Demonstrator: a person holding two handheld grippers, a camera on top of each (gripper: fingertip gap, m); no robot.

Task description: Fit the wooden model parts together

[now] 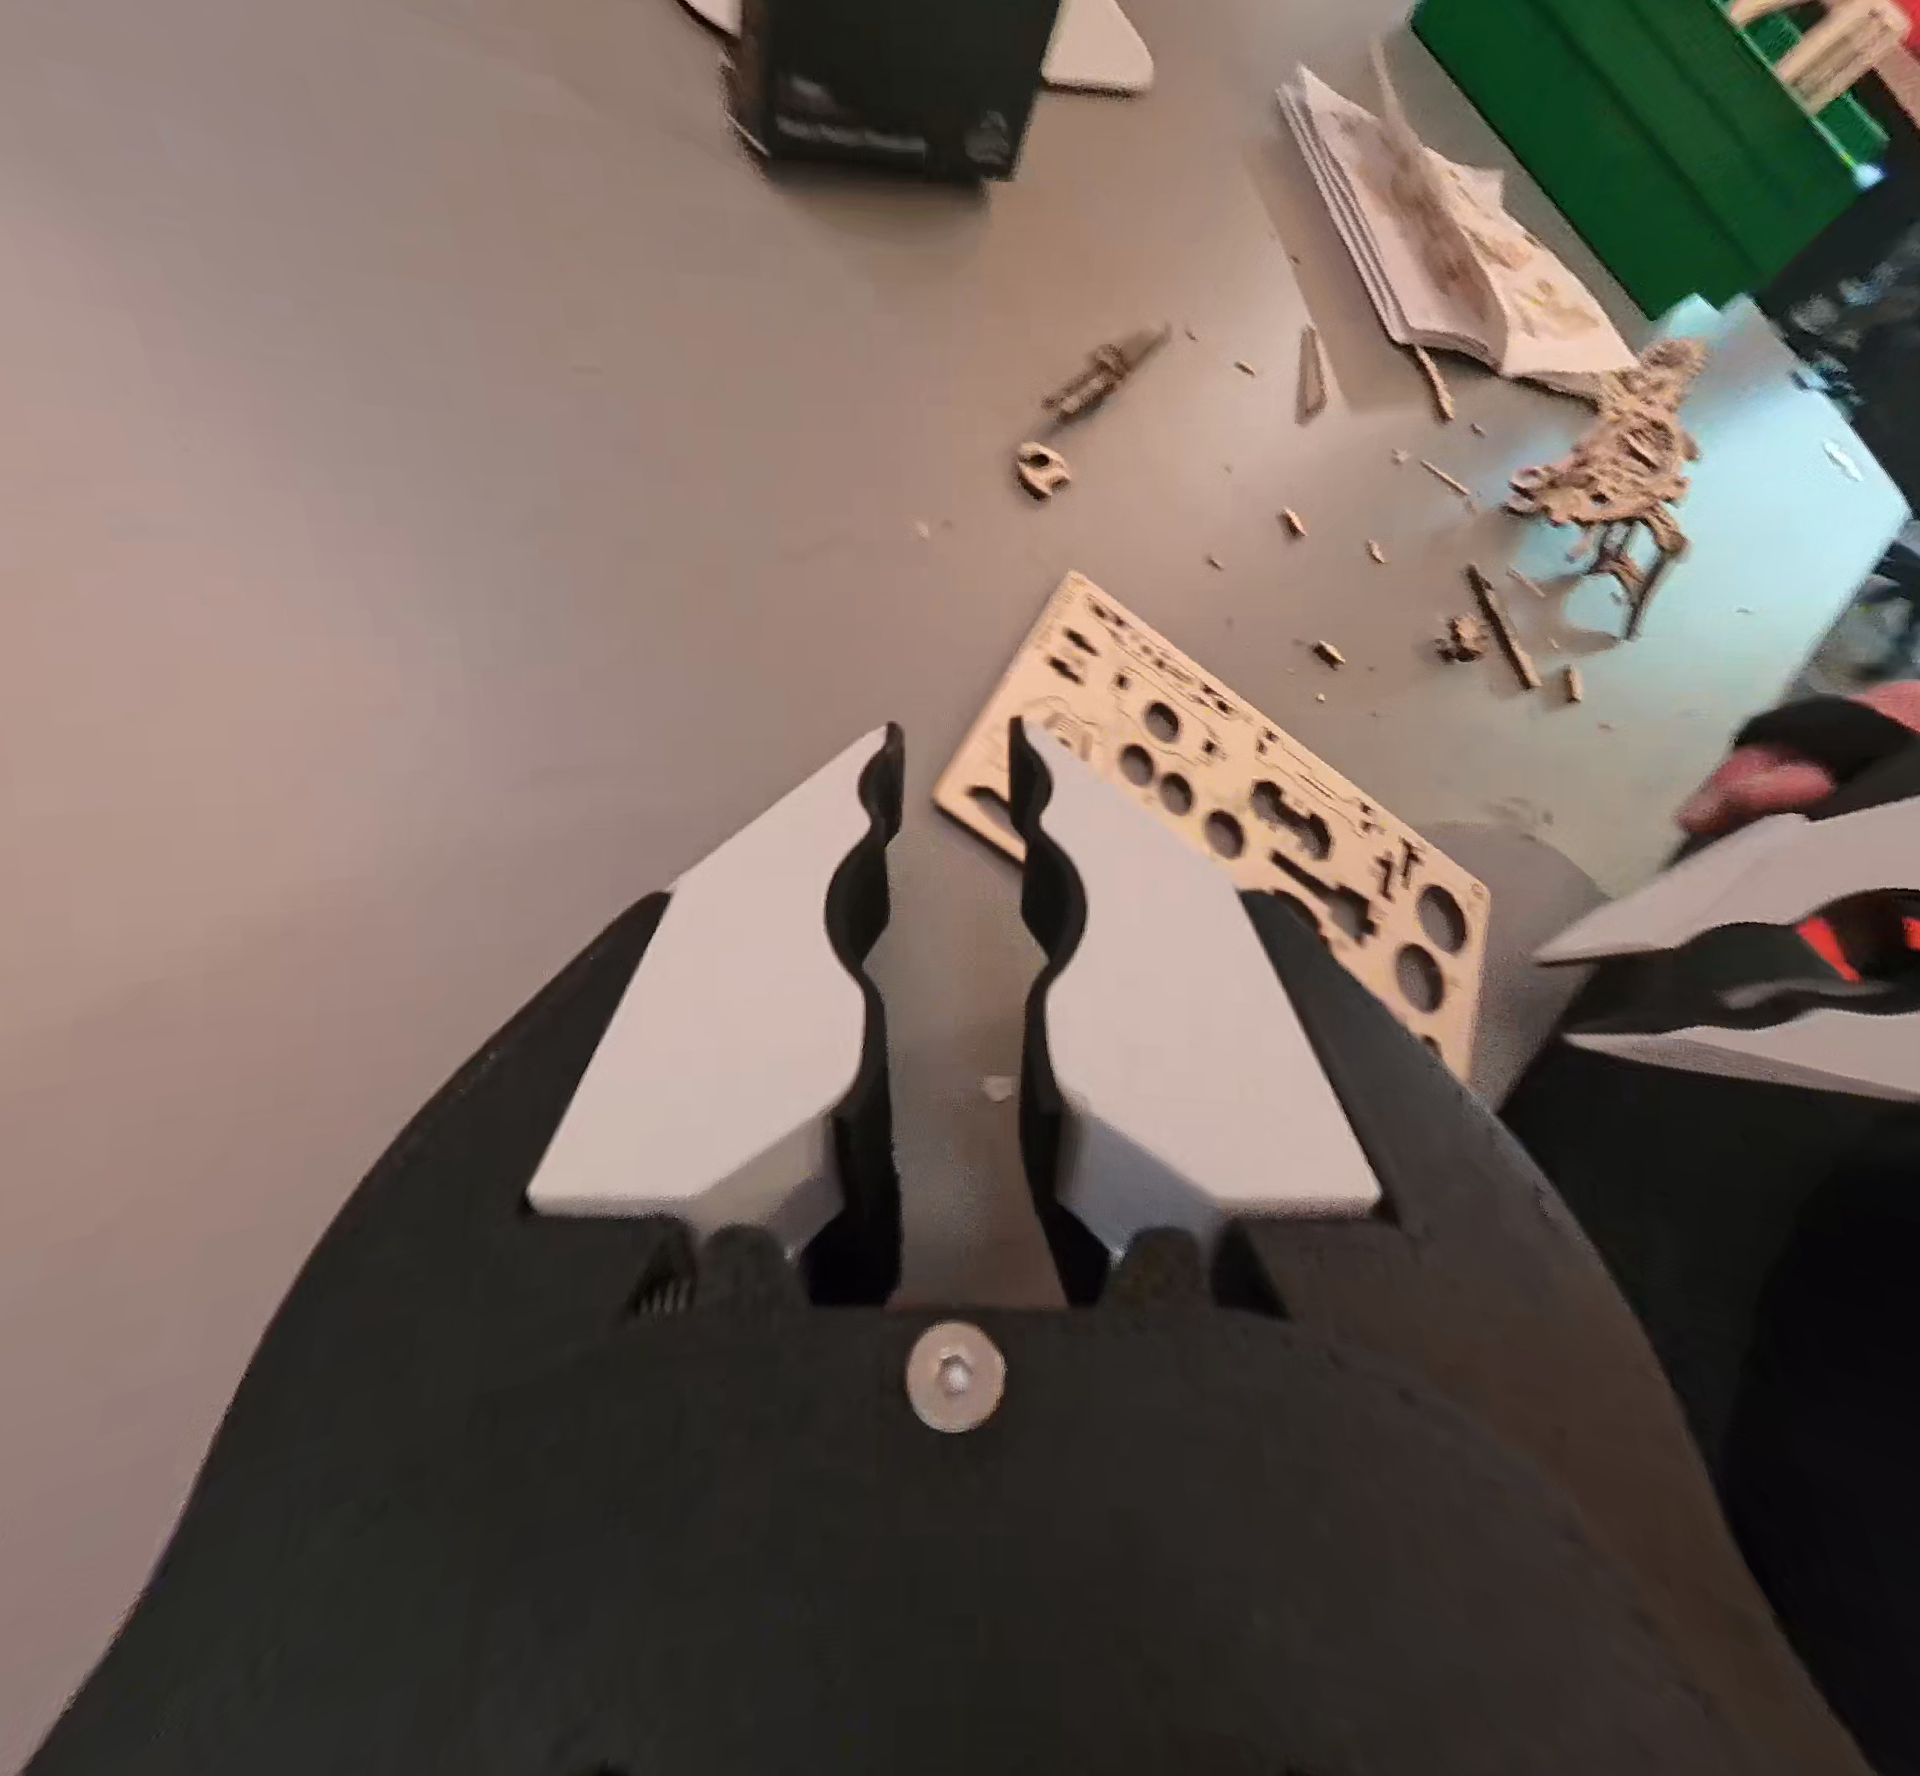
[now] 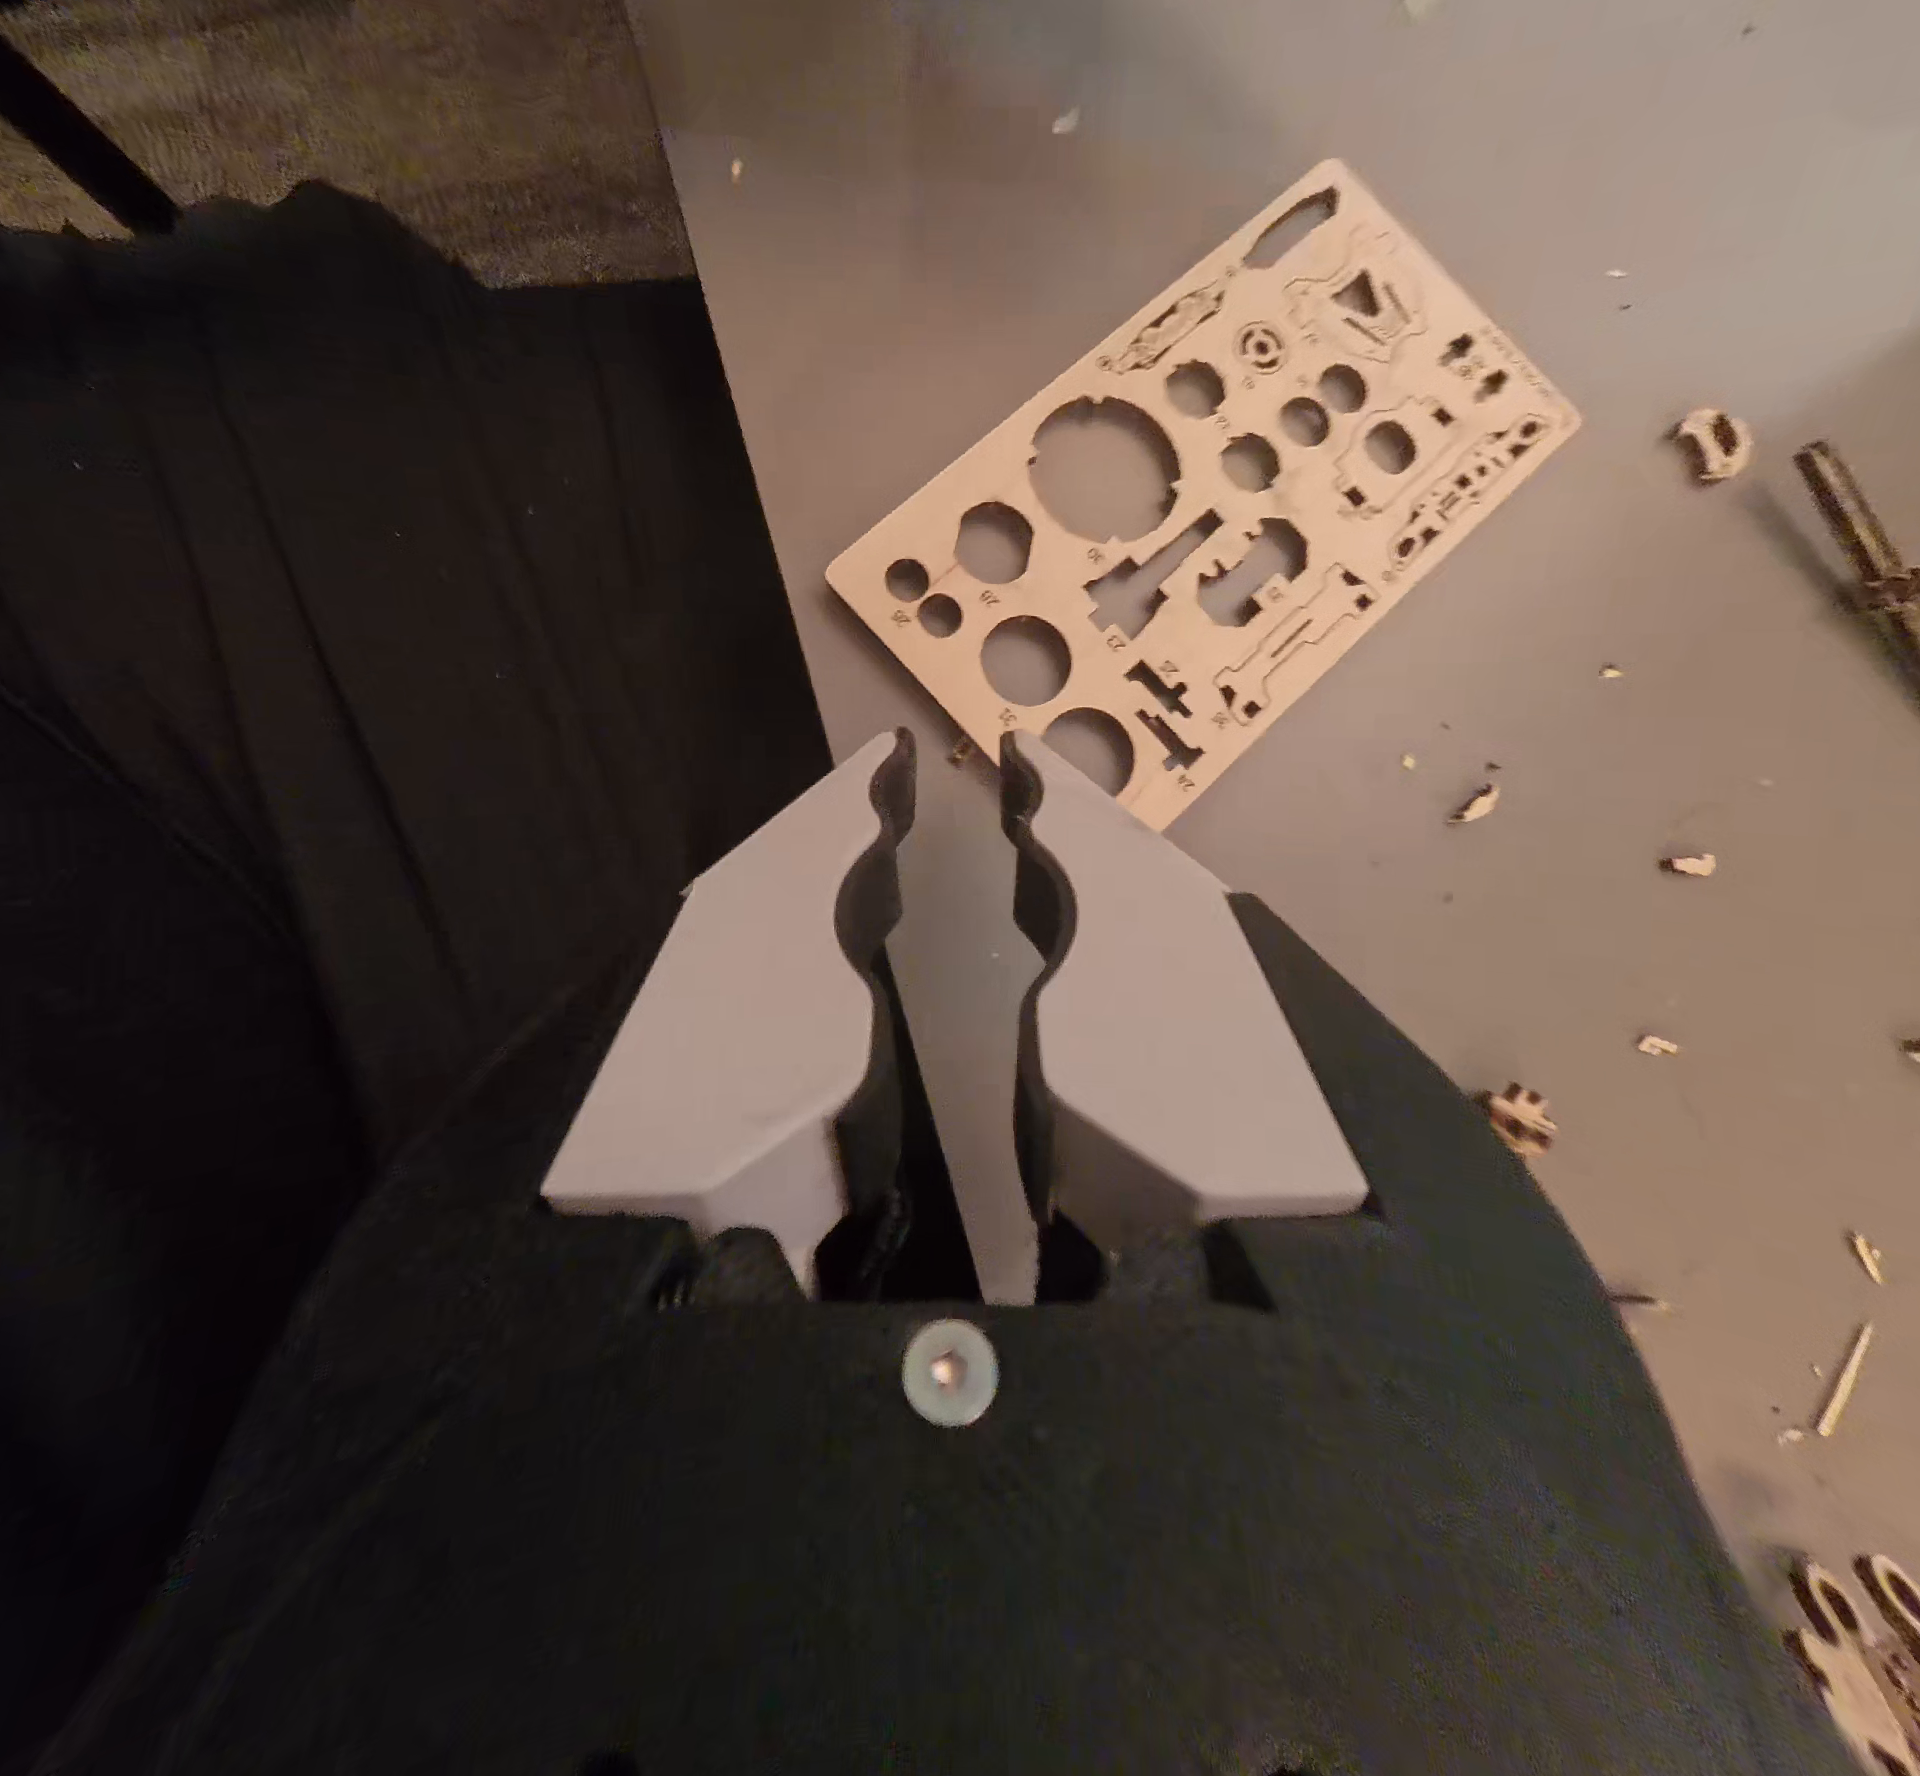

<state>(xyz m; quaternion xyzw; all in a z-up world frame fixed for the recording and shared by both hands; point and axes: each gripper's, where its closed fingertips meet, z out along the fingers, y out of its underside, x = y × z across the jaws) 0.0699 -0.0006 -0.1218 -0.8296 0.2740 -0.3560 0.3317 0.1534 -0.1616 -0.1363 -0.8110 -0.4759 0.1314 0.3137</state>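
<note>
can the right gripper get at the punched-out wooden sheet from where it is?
Probably yes. The right gripper hangs empty with jaws apart, right at the near corner of the wooden sheet, which lies flat on the grey table. Nothing lies between them; only small wood scraps nearby.

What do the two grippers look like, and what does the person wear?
Both the left gripper and right gripper have black bodies, grey wedge-shaped fingers with wavy black inner pads, and a silver screw. The person wears a black sleeve.

bare grey table [image 1: 416, 479] left, punched sheet [image 1: 1247, 791] ahead
</note>
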